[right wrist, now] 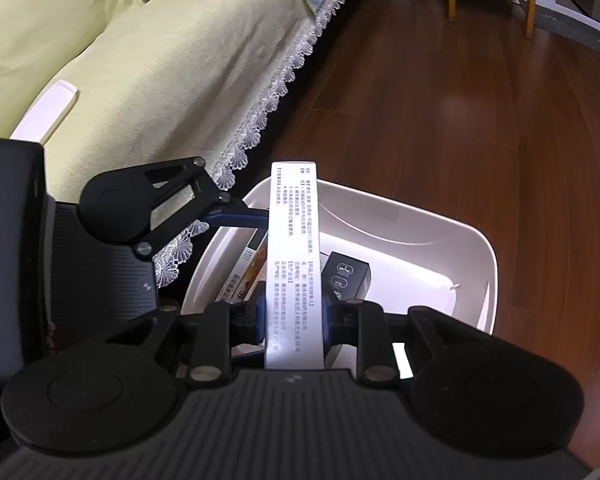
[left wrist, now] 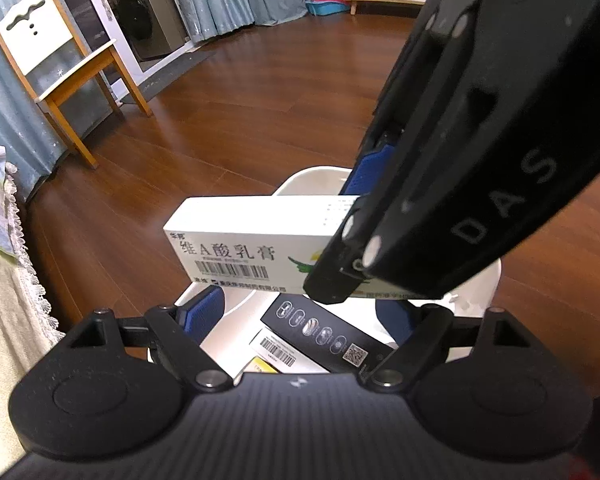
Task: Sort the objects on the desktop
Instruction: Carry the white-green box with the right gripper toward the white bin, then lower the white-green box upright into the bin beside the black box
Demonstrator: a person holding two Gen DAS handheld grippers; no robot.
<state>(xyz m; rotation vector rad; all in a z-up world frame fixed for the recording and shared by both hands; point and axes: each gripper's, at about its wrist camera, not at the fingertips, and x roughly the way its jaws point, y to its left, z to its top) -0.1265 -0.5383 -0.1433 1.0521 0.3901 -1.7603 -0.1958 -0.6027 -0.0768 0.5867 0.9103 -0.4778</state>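
My right gripper (right wrist: pixel 293 316) is shut on a long white ointment box (right wrist: pixel 294 264) and holds it above a white plastic bin (right wrist: pixel 452 240) on the floor. The same box (left wrist: pixel 256 248) shows in the left wrist view, gripped at its right end by the right gripper (left wrist: pixel 364 216), which comes in from the upper right. My left gripper (left wrist: pixel 300 316) is open and empty, its blue pads (left wrist: pixel 206 312) spread below the box over the bin (left wrist: pixel 312 180). A black box (left wrist: pixel 324 332) and a white barcoded box (left wrist: pixel 278 352) lie in the bin.
A bed with a yellow-green cover and lace trim (right wrist: pixel 148 80) stands left of the bin. A wooden chair (left wrist: pixel 60 72) stands further off on the brown wood floor (left wrist: pixel 240 112). The left gripper (right wrist: pixel 236 214) reaches over the bin's left rim in the right wrist view.
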